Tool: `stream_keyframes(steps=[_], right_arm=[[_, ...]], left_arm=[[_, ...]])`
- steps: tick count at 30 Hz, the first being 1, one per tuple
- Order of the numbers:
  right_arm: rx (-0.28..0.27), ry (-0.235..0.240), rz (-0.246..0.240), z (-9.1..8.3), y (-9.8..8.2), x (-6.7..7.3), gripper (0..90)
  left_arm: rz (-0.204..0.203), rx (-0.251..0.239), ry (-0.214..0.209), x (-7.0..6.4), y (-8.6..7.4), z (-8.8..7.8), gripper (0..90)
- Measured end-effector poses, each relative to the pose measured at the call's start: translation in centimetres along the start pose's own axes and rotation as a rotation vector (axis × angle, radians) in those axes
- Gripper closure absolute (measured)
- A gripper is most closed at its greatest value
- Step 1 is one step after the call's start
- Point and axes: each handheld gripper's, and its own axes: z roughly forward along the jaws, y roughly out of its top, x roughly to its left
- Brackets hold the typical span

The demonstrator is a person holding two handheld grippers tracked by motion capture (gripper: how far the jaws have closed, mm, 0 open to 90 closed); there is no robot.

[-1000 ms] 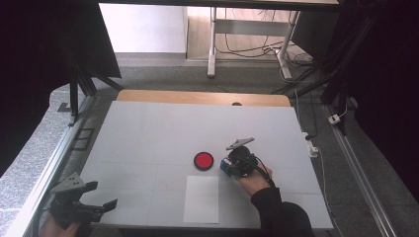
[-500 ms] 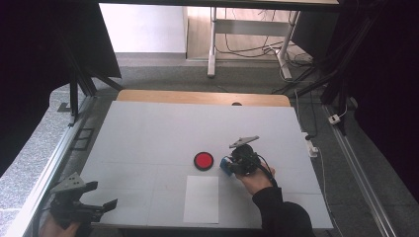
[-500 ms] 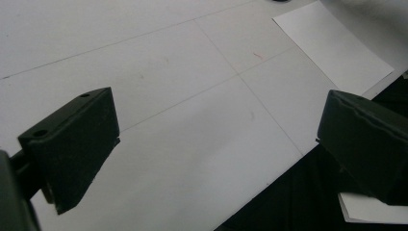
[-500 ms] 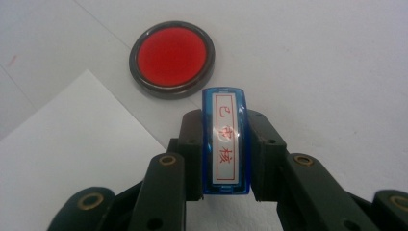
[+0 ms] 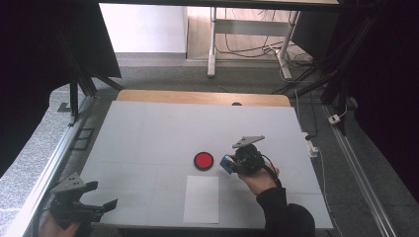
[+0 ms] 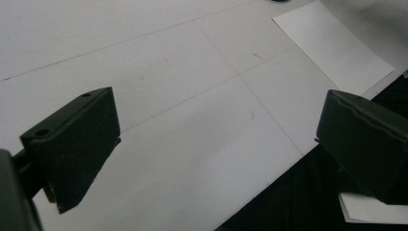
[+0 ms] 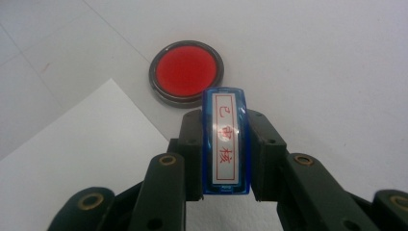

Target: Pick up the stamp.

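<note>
Beside the red ink pad (image 7: 186, 72), the right tool (image 7: 224, 144) clamps a blue stamp (image 7: 225, 139), long axis pointing padward.

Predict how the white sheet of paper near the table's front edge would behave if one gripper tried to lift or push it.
The white sheet of paper lies flat and thin on the table, so it is probably floppy and light. A push would likely slide it, since the tabletop looks smooth. Its edges sit flush, so the jaws may struggle to get under it.

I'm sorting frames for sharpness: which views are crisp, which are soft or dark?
Right gripper view: blue stamp and red ink pad sharp, evenly lit. Left gripper view: near jaws blurred, table lines soft. High view: white table bright, surroundings nearly black.
</note>
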Motion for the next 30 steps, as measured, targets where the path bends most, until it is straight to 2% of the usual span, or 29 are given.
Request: stream_keyframes(steps=[5, 20, 24, 30], right_arm=[[-0.026, 0.014, -0.008, -0.6, 0.0, 0.2, 71.2], [-0.098, 0.063, -0.073, -2.9, -0.3, 1.4, 71.2], [-0.106, 0.075, -0.091, -3.4, -0.3, 1.8, 71.2], [-0.126, 0.098, -0.107, -4.0, -0.3, 2.4, 71.2]], left_arm=[[-0.004, -0.004, -0.006, 0.1, 0.0, -0.1, 1.7], [0.003, -0.012, -0.01, 0.0, -0.1, -0.1, 3.5], [0.002, -0.014, -0.025, 0.1, -0.1, -0.2, 3.6], [0.003, -0.023, -0.067, 0.1, -0.1, -0.3, 2.6]])
